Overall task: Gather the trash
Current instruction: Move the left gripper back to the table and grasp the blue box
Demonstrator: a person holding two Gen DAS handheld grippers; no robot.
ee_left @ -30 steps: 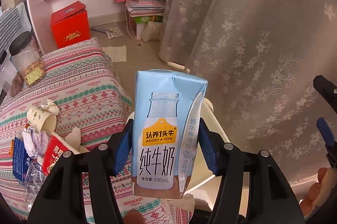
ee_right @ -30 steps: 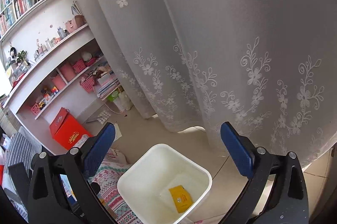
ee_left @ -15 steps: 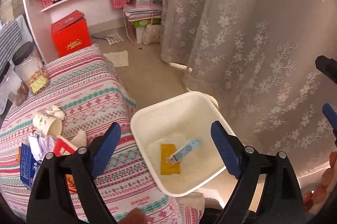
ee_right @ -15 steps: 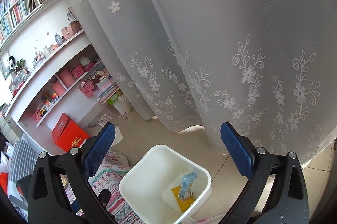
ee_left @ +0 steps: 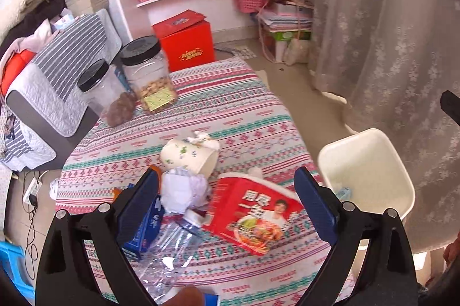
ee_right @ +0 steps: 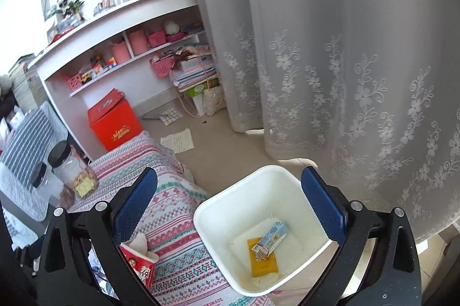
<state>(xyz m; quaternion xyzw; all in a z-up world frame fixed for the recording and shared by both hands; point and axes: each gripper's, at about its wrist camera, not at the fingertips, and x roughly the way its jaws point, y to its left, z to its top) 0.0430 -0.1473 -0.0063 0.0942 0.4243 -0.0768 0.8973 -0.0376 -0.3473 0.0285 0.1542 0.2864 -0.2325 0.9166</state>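
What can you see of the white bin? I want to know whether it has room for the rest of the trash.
The white bin is a squarish, smooth, plastic-looking tub with rounded corners and a plain rim. It stands upright and open on the tiled floor, against the edge of the patterned tablecloth and near the lace curtain. On its bottom lie a pale blue milk carton, on its side, partly over a flat yellow packet. The rest of the inside shows bare. No hand-held gripper touches it.
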